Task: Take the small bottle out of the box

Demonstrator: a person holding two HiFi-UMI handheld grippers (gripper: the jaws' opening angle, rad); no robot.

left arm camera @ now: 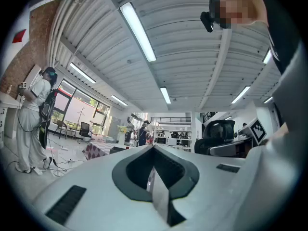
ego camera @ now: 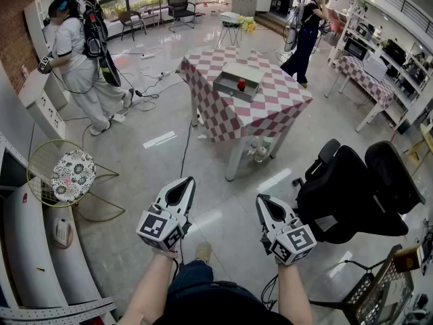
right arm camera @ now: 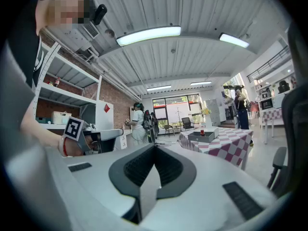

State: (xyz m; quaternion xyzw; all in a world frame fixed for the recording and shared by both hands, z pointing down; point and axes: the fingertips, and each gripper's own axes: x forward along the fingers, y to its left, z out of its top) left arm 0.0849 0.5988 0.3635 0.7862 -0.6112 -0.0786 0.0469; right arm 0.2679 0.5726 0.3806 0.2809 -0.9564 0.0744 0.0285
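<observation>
Worktop [ego camera: 287, 100]: covered in a pink and white check, it stood well ahead of the person, well apart from both claws.
Office chair [ego camera: 352, 195]: black, on the floor to the right of the right claw.
Box [ego camera: 226, 89]: grey, open on top, near the worktop's middle.
Left claw [ego camera: 184, 183]: jaws pressed together, nothing between them, held over the floor.
Right claw [ego camera: 261, 200]: jaws likewise closed and empty, beside the left claw.
Small bottle [ego camera: 241, 84]: red, upright in the box.
</observation>
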